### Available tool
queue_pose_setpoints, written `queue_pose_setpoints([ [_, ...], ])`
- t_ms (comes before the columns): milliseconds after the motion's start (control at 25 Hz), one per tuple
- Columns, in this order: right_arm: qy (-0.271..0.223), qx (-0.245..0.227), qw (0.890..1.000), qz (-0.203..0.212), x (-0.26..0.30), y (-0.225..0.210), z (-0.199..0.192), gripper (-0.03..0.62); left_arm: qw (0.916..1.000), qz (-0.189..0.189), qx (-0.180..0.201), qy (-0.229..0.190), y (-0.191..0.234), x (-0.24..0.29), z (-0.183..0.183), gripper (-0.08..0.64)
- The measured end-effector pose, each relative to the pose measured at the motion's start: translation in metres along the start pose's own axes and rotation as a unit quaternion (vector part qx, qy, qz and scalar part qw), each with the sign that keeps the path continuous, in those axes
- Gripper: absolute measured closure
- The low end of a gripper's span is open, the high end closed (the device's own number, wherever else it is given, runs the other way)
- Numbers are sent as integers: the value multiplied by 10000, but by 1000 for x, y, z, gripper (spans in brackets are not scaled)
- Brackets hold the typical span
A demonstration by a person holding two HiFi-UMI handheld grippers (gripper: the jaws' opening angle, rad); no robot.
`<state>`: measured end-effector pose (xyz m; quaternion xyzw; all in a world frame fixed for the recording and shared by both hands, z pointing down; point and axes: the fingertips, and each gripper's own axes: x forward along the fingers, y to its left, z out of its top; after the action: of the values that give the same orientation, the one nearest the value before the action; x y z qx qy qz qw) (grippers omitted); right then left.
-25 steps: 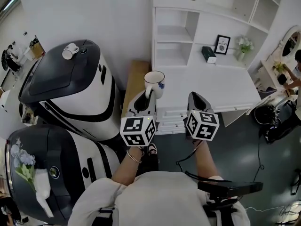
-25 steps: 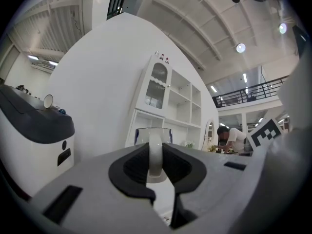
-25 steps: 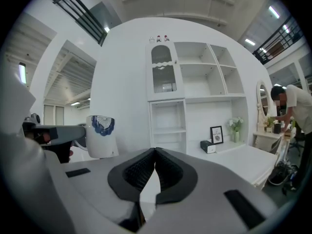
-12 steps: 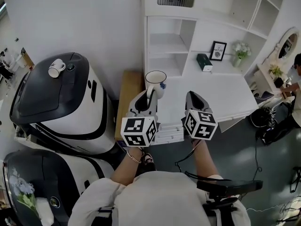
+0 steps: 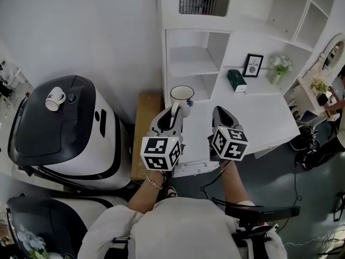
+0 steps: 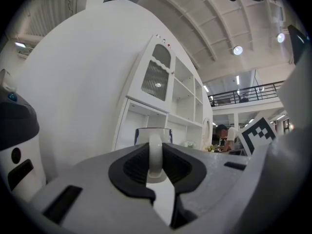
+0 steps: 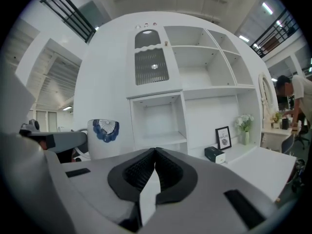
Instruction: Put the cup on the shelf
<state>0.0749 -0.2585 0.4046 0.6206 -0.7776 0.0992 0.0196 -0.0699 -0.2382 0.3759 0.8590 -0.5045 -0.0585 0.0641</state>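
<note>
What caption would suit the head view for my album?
Left tongs hold a white blue-patterned cup by its handle, facing the white shelf unit; right tongs shut, empty.

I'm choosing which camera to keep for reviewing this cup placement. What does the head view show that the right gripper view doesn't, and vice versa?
Head view only: the left tool clamped on the handle of the cup, a second cup lying on a black-topped machine, a wooden cabinet. Right gripper view only: the right tool with jaws together and nothing between, and the cup's blue print in full. Both: the cup, white shelf unit, framed picture, dark box and flowers.
</note>
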Motion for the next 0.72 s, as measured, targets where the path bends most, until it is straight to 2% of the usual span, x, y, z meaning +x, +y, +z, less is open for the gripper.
queue_pose_setpoints([
  [520,68,209,9991,-352,65,-34,1,569,9994,-251,-113,218,31,73,-11,497],
  [720,231,165,9990,-353,79,-39,-8,569,9988,-190,-263,364,38,83,-27,499],
])
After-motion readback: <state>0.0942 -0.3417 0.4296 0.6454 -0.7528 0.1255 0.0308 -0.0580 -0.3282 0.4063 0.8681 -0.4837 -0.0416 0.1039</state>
